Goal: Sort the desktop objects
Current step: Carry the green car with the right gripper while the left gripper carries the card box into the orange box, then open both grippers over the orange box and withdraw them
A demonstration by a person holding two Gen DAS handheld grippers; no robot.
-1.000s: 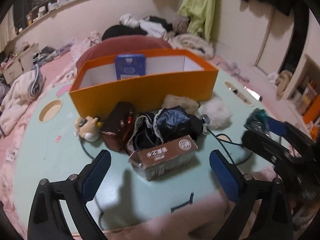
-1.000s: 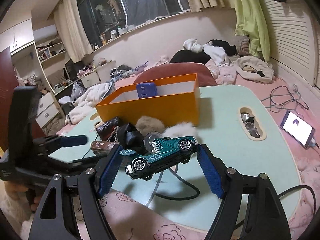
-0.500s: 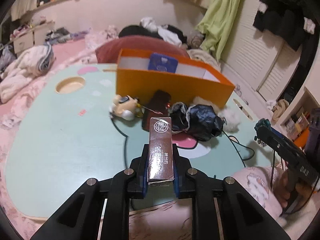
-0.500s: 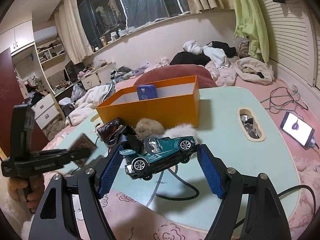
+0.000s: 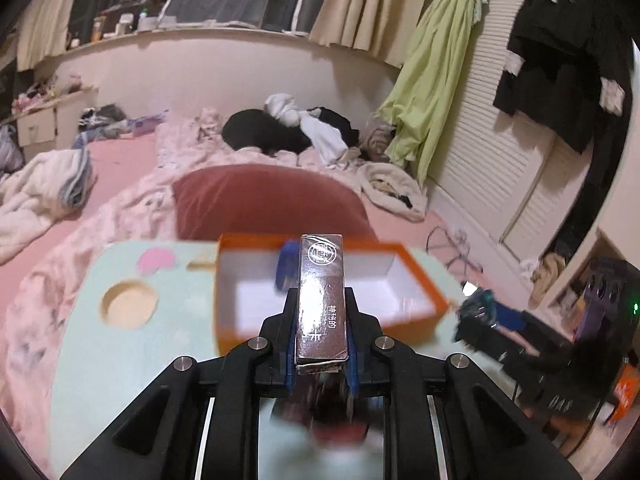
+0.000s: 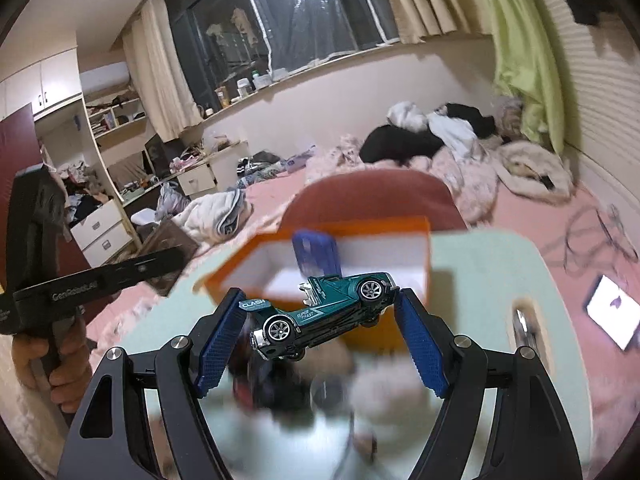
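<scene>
My left gripper is shut on a brown carton, held end-on above the mint table, just in front of the orange box. A blue item stands inside that box. My right gripper is shut on a teal toy car, clamped nose and tail between the blue pads, also in front of the orange box. In the right wrist view the left gripper with its carton is at the left, a hand on its handle.
A blurred heap of small dark and fluffy objects lies on the table below the grippers. The table has a round cup hole and a slot. A red cushion sits behind the box. A lit phone lies at the right.
The left gripper closed on the brown carton, lifted it off the table and carried it toward the orange box. The right gripper with the car rose and came closer to the box.
</scene>
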